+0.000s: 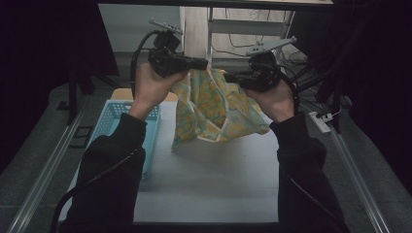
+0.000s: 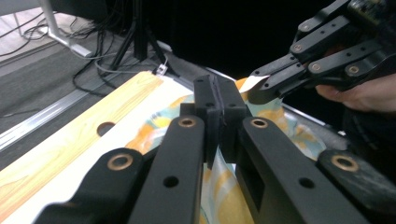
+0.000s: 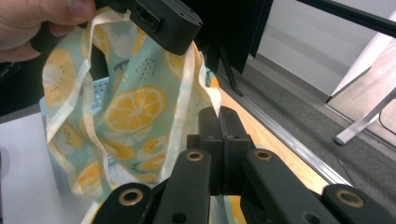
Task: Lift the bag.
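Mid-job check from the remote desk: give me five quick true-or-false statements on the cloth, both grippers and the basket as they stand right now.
1. Both grippers are shut on the lemon-print cloth. True: the left gripper and the right gripper each pinch its upper edge.
2. The cloth lies flat on the white mat. False: it hangs from the grippers, with its lower part close to the mat.
3. The blue basket stands at the mat's left side. True.
4. The cloth is inside the basket. False: it hangs to the right of it.
5. The right gripper's jaws stand wide open. False: in the right gripper view they are closed together on the cloth's edge.
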`<state>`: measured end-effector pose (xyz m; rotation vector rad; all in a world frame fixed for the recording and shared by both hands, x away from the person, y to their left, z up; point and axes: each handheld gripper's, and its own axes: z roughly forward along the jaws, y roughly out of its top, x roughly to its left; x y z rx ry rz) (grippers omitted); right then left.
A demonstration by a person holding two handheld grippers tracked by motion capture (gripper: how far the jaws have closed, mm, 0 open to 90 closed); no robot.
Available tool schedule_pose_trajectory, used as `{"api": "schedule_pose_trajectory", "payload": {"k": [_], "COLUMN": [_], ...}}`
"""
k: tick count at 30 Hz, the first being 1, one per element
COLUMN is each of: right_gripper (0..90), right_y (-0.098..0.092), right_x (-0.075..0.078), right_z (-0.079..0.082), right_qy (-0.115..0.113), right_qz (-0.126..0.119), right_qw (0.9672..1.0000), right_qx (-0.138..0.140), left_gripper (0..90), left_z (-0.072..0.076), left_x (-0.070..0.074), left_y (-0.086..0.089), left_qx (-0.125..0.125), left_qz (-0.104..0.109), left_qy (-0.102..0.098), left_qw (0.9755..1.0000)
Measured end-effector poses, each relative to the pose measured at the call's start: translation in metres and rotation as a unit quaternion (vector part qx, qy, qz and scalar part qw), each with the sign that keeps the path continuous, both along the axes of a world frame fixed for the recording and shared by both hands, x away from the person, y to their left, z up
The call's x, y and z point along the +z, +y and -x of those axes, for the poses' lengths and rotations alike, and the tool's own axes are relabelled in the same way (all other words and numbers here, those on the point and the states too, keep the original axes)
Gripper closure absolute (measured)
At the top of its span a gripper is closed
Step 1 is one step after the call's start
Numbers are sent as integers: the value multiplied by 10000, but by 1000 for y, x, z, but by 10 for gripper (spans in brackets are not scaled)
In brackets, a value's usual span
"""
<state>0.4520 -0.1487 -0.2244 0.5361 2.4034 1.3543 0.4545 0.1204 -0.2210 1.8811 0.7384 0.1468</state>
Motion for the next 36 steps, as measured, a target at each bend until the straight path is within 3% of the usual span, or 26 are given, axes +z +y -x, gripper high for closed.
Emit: {"api": "schedule_pose_trajectory", "payload": {"k": [4,9,15,23,32,36], "right_gripper": [900,900,900,900,900,900], "right_y": [3,6,8,15,22,22], "right_x": [1,-8,-22,-42,-77,-86], "right_z": [0,-5,-14,-26,-40,-41], "right_qy": [-27,69,209,310,665,752], "right_qz": [70,84,109,240,330,316], "right_qw": [10000,9999,9997,9991,9970,9965], "right_qx": [-10,-13,-66,-177,-239,-196], "left_gripper": [897,896,894,891,891,890], "left_z": [-4,-10,-20,-38,-51,-52], "left_x": [-3,-11,-23,-50,-88,-96], "left_y": [1,2,2,0,-12,-12], "left_qx": [67,150,340,503,483,428], "left_qz": [-14,32,-184,-447,-796,-715], "left_qy": [47,75,58,254,567,632], "left_qw": [10000,9999,9992,9974,9940,9945]}}
